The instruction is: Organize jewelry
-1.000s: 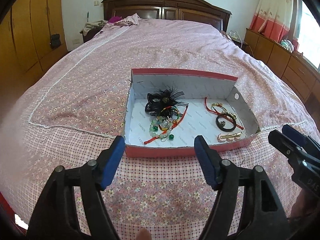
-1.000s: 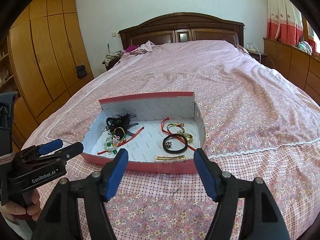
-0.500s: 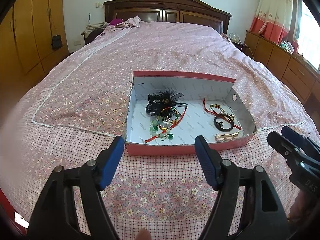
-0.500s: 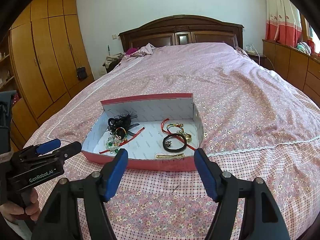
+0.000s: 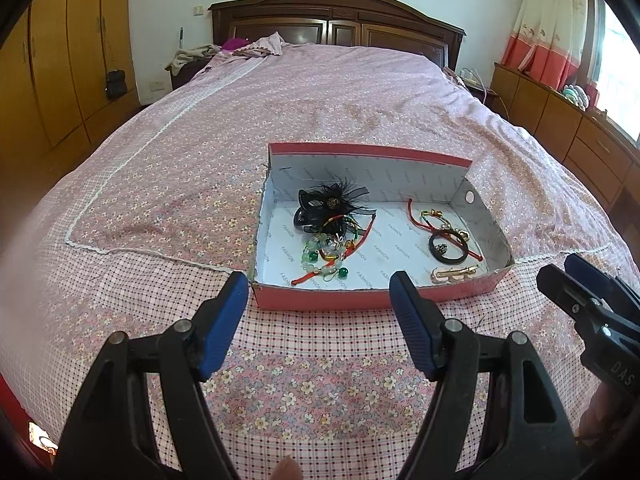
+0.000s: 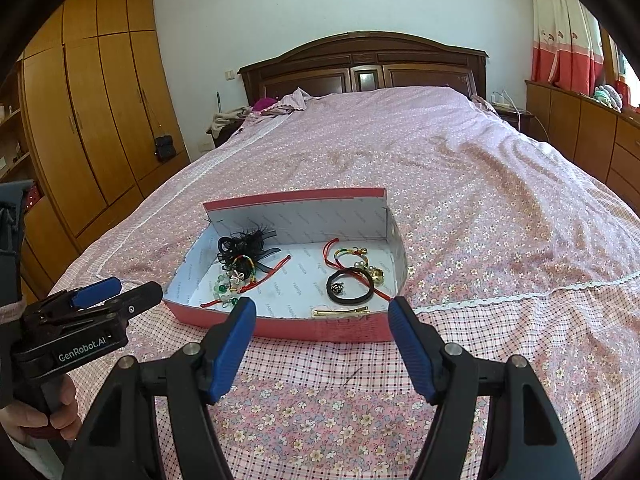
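Note:
A shallow red cardboard box (image 5: 360, 300) (image 6: 320, 330) with a white inside lies on the pink flowered bed. On its left side lie a black feather hair clip (image 5: 320, 204) (image 6: 244, 246) and a green bead bracelet with red cord (image 5: 324, 256) (image 6: 228, 292). On its right side lie a red cord bracelet (image 5: 428, 216) (image 6: 348, 256), a black hair tie (image 5: 448, 246) (image 6: 350, 290) and a gold hair clip (image 5: 454, 274) (image 6: 340, 312). My left gripper (image 5: 318, 312) is open and empty, just before the box's near wall. My right gripper (image 6: 322, 338) is open and empty, at the same wall further right.
The bed (image 5: 340, 92) stretches far beyond the box to a dark wooden headboard (image 6: 360, 68). Wooden wardrobes (image 6: 92, 120) stand on the left, low drawers (image 5: 560, 128) under curtains on the right. Clothes (image 5: 224, 50) lie near the pillows.
Both grippers have drawn back and risen a little, so the box sits lower and smaller in both views. Both stay open. Nothing in the box has moved.

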Demonstrator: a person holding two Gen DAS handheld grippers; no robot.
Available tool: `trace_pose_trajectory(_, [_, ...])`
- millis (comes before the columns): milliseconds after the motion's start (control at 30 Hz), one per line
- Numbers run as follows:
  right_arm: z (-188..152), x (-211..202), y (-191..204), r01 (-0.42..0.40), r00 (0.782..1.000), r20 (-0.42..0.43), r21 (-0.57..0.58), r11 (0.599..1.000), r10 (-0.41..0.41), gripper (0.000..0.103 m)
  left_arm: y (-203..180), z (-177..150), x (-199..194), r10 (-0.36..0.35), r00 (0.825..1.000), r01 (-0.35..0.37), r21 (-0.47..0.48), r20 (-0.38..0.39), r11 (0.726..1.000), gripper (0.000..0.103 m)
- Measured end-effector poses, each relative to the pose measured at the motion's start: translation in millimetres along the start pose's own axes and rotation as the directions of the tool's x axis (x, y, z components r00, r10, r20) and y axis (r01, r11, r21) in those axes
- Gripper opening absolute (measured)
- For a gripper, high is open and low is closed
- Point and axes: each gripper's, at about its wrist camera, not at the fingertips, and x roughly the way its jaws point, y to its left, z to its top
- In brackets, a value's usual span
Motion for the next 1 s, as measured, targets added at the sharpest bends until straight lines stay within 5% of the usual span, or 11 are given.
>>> trace_pose_trajectory(1000, [-0.1, -1.1, 0.3, 0.001, 1.0, 0.003, -0.005, 1.0, -0.001, 0.071, -0.7, -1.8, 1.5, 0.03, 1.0, -0.03, 0.008, 0.0, 1.0, 0.065])
